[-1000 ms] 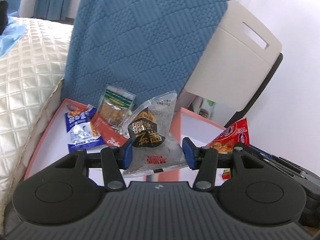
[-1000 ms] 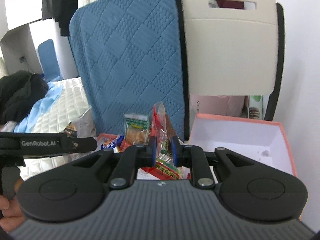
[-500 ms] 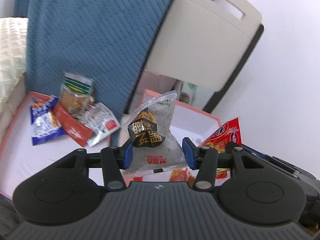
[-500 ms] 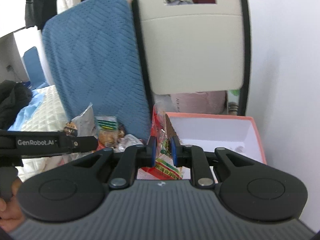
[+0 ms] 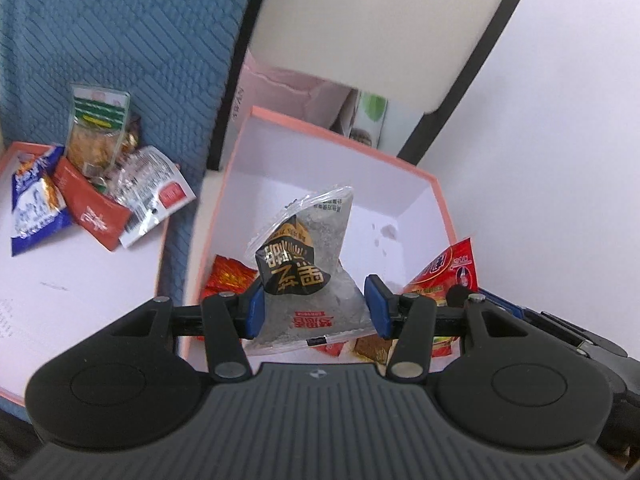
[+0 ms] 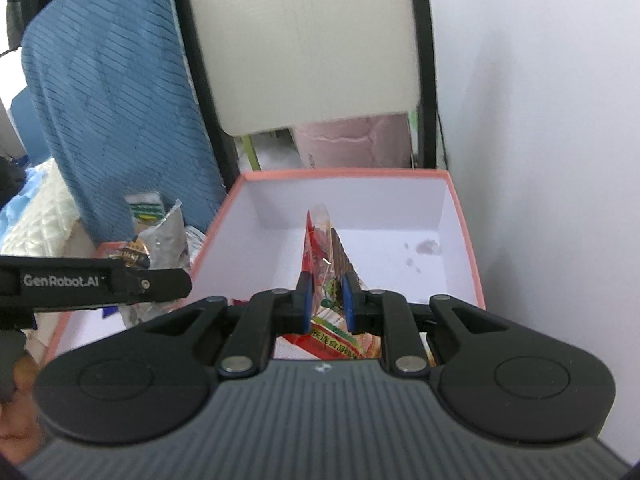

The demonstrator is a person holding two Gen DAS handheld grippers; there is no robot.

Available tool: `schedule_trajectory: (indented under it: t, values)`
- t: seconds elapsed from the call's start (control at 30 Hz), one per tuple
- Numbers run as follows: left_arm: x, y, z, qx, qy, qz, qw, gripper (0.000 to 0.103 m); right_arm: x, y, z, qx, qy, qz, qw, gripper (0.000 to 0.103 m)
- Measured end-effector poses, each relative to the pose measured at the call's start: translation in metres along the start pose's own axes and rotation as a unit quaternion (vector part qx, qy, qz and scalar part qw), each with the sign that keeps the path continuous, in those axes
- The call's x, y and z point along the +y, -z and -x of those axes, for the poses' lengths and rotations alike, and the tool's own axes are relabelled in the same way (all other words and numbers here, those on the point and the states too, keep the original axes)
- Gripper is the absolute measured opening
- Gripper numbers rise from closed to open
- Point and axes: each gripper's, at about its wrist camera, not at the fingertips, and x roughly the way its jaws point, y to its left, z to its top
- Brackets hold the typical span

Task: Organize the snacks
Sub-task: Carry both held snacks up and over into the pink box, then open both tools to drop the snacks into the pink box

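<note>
Since both hand-held grippers, left point(image 5: 314, 306) pinching the grey packet point(image 5: 306, 272) and right point(image 6: 325, 300) clamped on the red packet point(image 6: 326, 264), hang over the box point(image 6: 460, 216), I'd lower before letting go.

Glossy crinkled plastic snack packet point(image 5: 308, 276); matt pink cardboard box point(image 5: 436, 200); quilted cloth cushion point(image 5: 120, 40).

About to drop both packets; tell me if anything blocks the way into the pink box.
Nothing visible does. The grey packet in the left gripper and the red packet in the right gripper hang over the open pink box; red packets already lie inside.
</note>
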Motion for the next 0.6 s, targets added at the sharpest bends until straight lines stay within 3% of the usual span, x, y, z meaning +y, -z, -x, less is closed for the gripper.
schedule_trajectory:
  t: [0.6]
  values:
    - [-0.006, 0.012, -0.072, 0.062, -0.012, -0.006, 0.9980, 0.057, -0.035, 0.025, -0.074, 0.075, 0.018, -0.031, 0.997, 0.021]
